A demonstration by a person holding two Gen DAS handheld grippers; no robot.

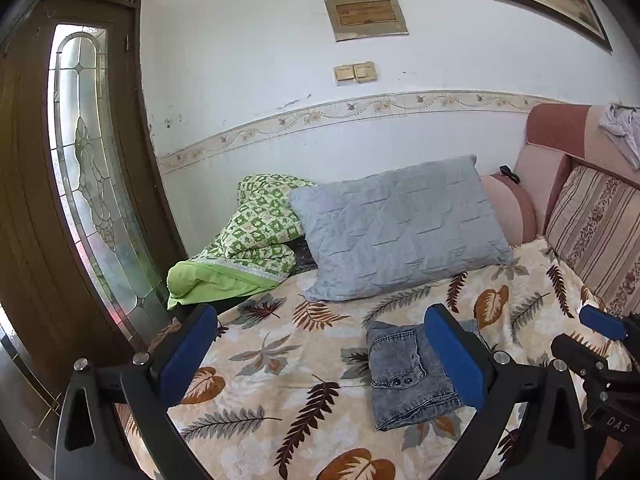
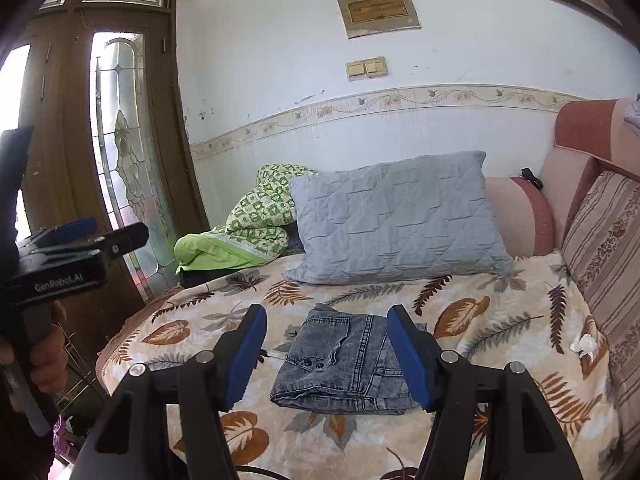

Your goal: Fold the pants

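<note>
A: Pants status?

B: The denim pants (image 2: 344,364) lie as a compact folded bundle on the leaf-print bedspread (image 2: 500,320), just ahead of the right gripper (image 2: 326,360), framed between its fingers but untouched. From the left gripper (image 1: 320,364) they sit ahead and to its right.

A: Grippers?

B: Both spread wide, holding nothing, lifted off the cloth.

A: Anything left?

B: Looks essentially done. Waistband and buttons face up, edges roughly squared. At most a final tidy. The grey pillow (image 2: 396,216) lies beyond, well apart.
</note>
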